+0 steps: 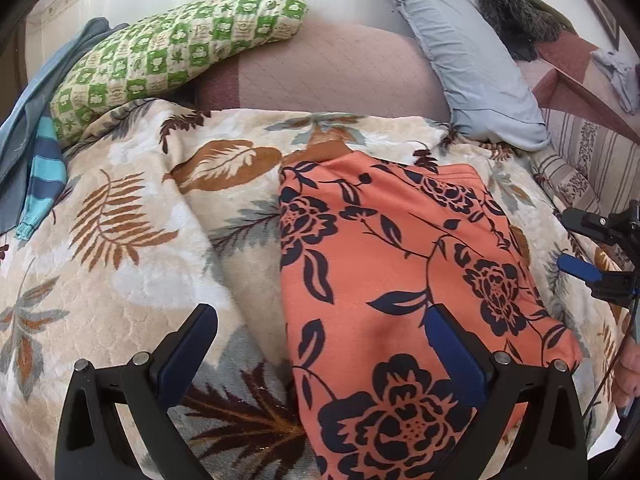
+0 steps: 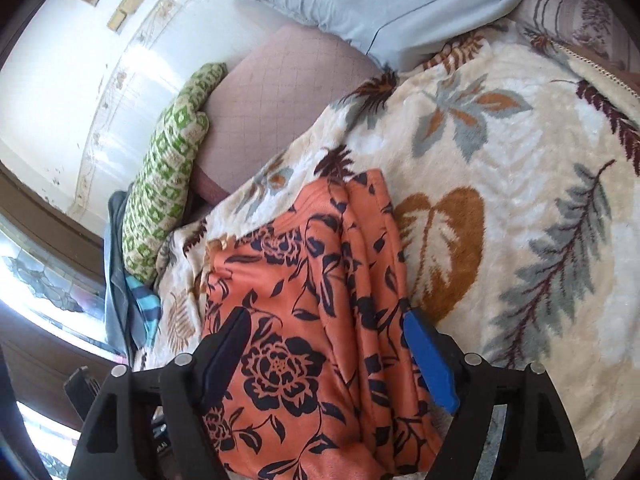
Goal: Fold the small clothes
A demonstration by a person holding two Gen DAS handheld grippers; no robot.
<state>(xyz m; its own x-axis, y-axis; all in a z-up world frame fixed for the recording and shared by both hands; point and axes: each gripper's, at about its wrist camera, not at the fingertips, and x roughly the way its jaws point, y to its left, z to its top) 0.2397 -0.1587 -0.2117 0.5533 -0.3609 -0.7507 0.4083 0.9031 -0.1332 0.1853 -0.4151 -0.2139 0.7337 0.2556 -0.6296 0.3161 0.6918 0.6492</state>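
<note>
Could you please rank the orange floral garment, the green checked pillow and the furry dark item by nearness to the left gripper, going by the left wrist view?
From the left gripper:
1. Orange floral garment, lying under the right finger.
2. Green checked pillow, upper left, beyond the leaf-print blanket.
3. Furry dark item, far upper right corner.

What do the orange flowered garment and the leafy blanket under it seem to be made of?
The orange garment looks like thin, matte knit or jersey: it lies flat with soft folds and a printed dark floral pattern. The leafy blanket looks like plush fleece, probably synthetic: fuzzy pile with a slight sheen.
</note>
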